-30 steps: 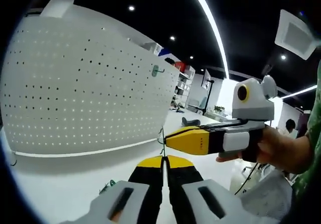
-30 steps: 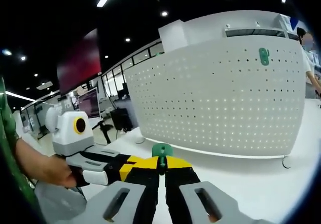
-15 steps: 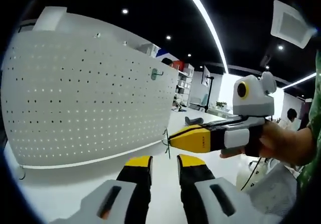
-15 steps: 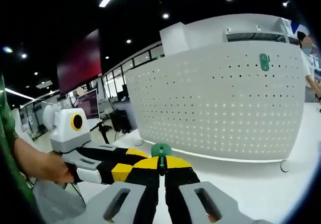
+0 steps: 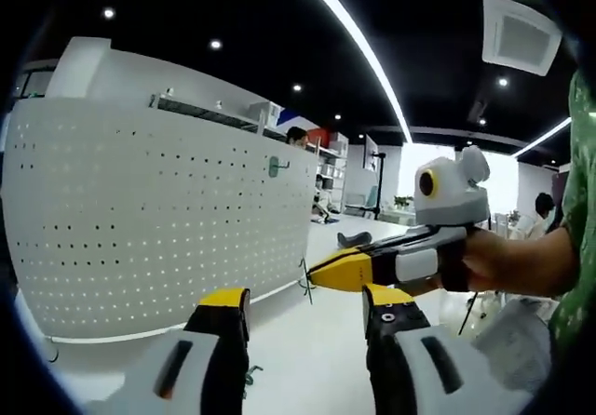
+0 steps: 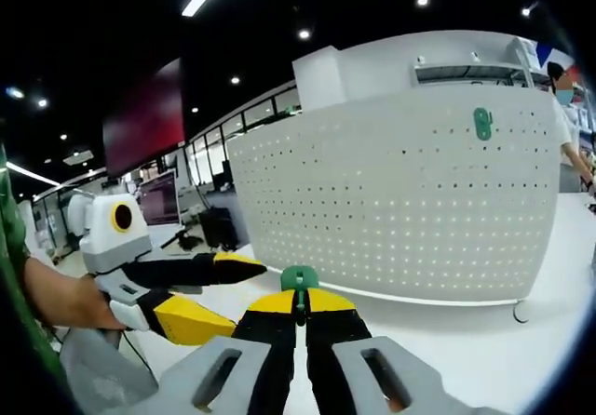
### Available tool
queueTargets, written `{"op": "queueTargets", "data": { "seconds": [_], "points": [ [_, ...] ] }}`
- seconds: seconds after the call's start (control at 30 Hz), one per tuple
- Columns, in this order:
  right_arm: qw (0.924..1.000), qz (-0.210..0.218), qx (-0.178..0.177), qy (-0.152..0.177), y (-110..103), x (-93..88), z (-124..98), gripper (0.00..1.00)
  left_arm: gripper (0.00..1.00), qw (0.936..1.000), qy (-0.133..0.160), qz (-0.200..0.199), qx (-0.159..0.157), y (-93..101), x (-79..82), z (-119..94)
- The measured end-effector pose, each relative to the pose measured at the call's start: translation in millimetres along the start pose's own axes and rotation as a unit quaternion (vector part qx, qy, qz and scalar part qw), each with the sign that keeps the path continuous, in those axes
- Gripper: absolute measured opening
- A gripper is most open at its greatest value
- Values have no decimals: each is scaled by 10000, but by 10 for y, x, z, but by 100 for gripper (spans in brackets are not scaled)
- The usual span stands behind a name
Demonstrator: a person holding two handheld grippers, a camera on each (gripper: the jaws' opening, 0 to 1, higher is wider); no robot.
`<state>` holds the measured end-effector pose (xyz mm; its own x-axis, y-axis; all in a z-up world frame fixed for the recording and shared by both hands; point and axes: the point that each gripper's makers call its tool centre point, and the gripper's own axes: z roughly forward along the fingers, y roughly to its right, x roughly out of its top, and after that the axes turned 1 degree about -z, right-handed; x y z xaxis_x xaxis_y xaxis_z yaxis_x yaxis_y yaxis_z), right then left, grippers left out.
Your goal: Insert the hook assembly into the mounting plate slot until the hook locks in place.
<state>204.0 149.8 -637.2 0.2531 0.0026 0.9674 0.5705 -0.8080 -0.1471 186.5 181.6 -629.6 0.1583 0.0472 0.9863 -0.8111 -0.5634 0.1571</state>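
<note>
- I am looking at an office hall with a dark ceiling and strip lights, over a white table (image 6: 484, 341) that carries a curved white pegboard (image 6: 400, 201).
- A green hook plate (image 6: 481, 123) already sits high on the pegboard near its right end in the right gripper view; in the left gripper view I see it as a small green piece (image 5: 275, 166) near the board's far edge.
- The left gripper (image 5: 305, 308) has its yellow-tipped jaws spread wide, with nothing between them.
- In the right gripper view I see that same left gripper (image 6: 209, 289) coming in from the left, jaws parted, a hand (image 6: 60, 299) behind it.
- The right gripper (image 6: 300, 301) has its jaws pressed together on the hook assembly (image 6: 300, 280), whose green head stands just above the tips (well short of the pegboard).
- In the left gripper view the right gripper (image 5: 321, 273) enters from the right, with thin wire (image 5: 304, 280) of the hook poking from its tip.
- A small green item (image 5: 249, 375) lies on the table beside the left jaw; I cannot tell what it is.
</note>
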Motion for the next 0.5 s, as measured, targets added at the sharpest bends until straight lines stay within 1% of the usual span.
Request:
{"op": "queueTargets", "data": {
  "seconds": [0.1,0.27,0.33,0.37,0.43,0.5],
  "points": [
    [10000,-21,-7,18,-3,23,-10,1,54,10000,-41,-3,-20,2,39,-46],
    [10000,-59,-17,50,-18,68,-24,1,56,10000,-2,-16,-43,-26,138,-148],
    [9999,-72,-28,78,-21,94,-29,1,57,10000,47,-54,-67,-53,192,-199],
    [9999,-78,-32,86,-21,103,-31,1,57,10000,16,-60,-59,-72,206,-223],
    [9999,-89,-53,105,-12,127,-32,1,56,10000,-8,-16,-68,-92,226,-266],
    [9998,-107,-80,145,5,172,-42,1,56,10000,32,46,-27,-146,270,-326]
  ]
}}
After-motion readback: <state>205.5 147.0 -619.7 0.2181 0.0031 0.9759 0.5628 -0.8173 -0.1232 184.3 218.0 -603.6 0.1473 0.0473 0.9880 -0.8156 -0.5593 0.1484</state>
